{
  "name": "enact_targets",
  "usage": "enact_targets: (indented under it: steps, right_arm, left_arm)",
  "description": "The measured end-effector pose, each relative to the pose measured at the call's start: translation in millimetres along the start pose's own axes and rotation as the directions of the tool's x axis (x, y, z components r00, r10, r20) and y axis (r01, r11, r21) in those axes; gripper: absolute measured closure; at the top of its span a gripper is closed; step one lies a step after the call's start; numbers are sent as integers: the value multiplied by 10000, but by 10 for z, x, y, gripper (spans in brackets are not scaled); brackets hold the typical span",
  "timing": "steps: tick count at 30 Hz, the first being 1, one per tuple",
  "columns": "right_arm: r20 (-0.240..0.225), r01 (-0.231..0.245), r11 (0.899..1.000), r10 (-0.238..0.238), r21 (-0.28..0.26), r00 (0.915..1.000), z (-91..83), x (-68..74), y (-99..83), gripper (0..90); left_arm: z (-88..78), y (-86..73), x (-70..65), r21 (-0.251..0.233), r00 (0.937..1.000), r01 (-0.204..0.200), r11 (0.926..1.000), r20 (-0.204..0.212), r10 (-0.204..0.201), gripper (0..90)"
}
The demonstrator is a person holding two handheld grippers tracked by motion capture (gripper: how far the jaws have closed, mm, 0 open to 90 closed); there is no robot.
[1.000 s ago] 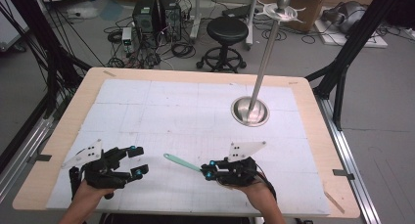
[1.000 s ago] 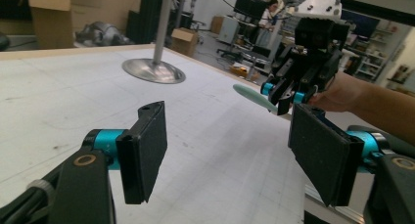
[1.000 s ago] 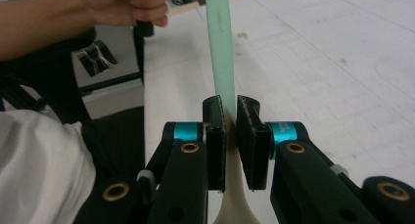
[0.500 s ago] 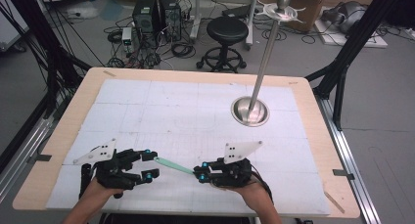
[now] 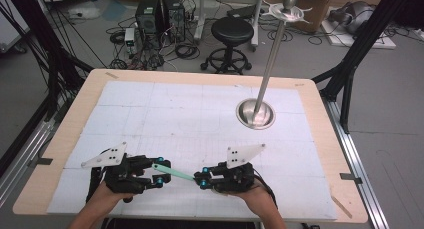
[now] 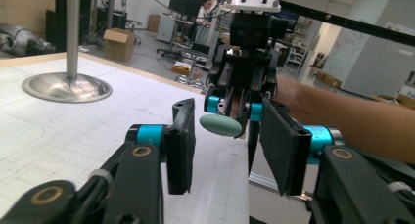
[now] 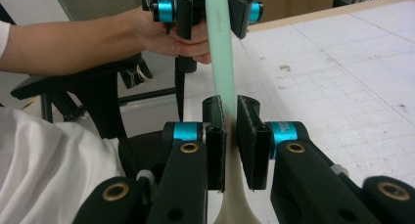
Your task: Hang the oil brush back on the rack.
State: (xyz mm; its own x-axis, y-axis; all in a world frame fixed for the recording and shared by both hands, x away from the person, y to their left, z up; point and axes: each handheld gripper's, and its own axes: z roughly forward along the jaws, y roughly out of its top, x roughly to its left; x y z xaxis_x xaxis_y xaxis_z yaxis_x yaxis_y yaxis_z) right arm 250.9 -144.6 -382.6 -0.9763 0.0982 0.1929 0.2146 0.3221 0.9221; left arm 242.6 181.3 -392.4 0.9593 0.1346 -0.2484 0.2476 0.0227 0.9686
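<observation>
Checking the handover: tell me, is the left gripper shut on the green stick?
Not yet. The left gripper has been closing, its pads still clear of the green stick, which the right gripper clamps.

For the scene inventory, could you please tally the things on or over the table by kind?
Grippers: 2, the left gripper and the right gripper
Pale green spatula-like tool: 1, clamped by the right gripper
Metal stand with round base and pole: 1
Total: 4

Table [image 5: 320,154]: stand [image 5: 256,114] far right | stick [image 5: 172,172] near edge, between left gripper [image 5: 161,172] and right gripper [image 5: 200,179]
</observation>
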Motion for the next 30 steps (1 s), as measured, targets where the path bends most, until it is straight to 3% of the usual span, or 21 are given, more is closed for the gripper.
enact_targets:
  steps: [11,17,25,30]
  right_arm:
    - [-407,32,9999,-37,-115,9992,16,5,0,824]
    - [-488,31,10000,-33,-57,9988,31,8,-5,823]
    - [-185,-119,9995,114,-281,9998,29,14,2,794]
    - [462,-380,9984,399,-416,9981,16,31,13,634]
  left_arm:
    - [6,23,-32,-143,9988,-298,9995,395,303,746]
    - [8,41,-53,-116,9978,-489,9987,444,494,753]
    - [28,124,-98,-55,9990,-447,9990,-30,447,759]
    - [29,199,-114,100,9975,-425,9990,-557,430,759]
